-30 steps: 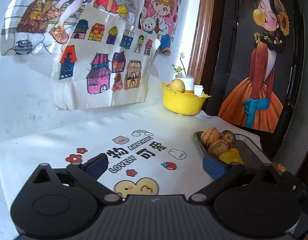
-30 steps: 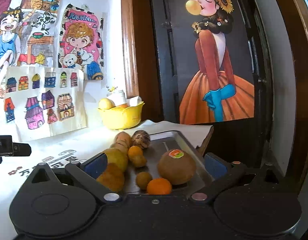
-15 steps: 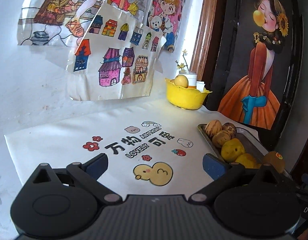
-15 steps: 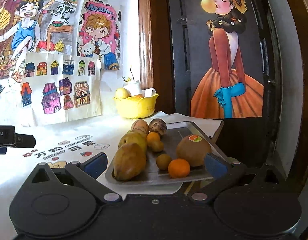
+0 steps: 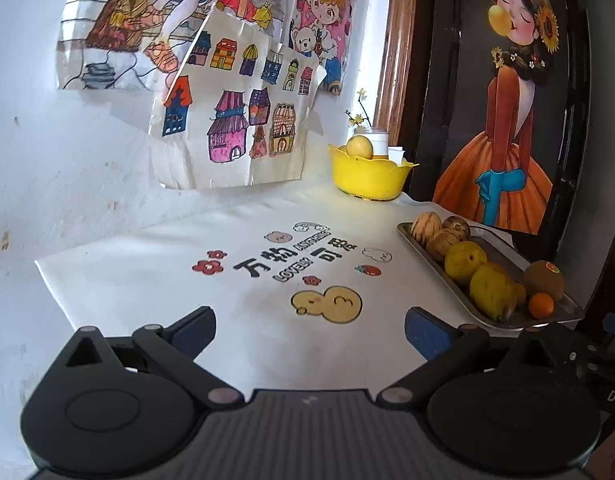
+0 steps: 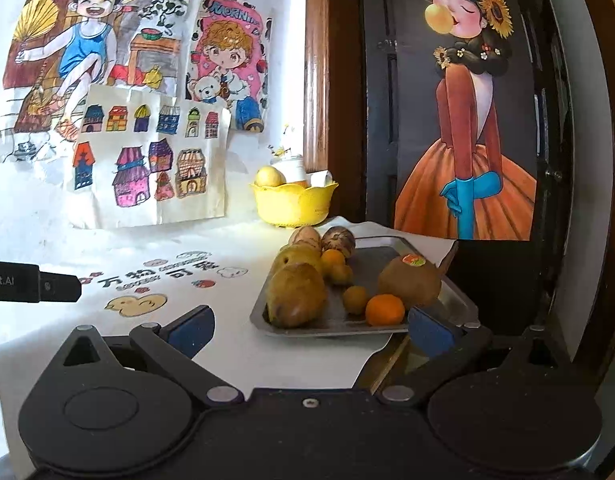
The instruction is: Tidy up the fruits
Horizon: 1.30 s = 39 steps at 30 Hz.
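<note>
Steel tray (image 6: pixel 447 292) at the desk's right edge carries the fruits; the yellow bowl (image 6: pixel 293 204) waits behind. Both tools, left (image 5: pixel 309 326) and right (image 6: pixel 309 324), are held wide open, empty. A first pick is judged next: the orange (image 6: pixel 384 309) must be straddled.

Desk (image 5: pixel 155 280) bare across left and centre, open to a gripper up to the wall drawings (image 5: pixel 235 136). Right edge taken by the metal tray (image 6: pixel 455 300), crowded with fruit along its left side; its back right part is bare. Yellow bowl (image 6: pixel 293 204) stands in the back corner against the wall, near the tray.
</note>
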Available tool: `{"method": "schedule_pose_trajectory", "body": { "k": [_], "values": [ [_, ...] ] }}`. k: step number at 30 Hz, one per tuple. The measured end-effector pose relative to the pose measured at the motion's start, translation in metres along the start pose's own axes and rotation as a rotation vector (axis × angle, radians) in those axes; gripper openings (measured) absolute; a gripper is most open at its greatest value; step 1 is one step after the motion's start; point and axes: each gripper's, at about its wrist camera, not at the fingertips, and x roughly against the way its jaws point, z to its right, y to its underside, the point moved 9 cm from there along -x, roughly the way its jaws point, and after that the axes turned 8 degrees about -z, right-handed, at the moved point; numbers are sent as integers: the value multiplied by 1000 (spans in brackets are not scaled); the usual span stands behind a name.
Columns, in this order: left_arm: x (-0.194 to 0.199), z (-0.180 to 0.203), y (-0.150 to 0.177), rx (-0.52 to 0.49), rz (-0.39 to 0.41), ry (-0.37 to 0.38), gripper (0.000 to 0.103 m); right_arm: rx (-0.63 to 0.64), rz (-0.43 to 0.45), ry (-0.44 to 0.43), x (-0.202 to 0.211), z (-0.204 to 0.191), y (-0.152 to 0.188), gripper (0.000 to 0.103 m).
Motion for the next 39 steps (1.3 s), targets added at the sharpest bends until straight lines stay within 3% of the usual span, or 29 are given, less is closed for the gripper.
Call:
{"method": "schedule_pose_trajectory", "body": {
  "k": [15, 39],
  "values": [
    [12, -8, 24, -26, -39, -11, 103, 39, -7, -20, 9, -14, 10, 103],
    [12, -10, 31, -45, -52, -13, 103, 77, -34, -40, 7, -24, 14, 103]
  ]
}}
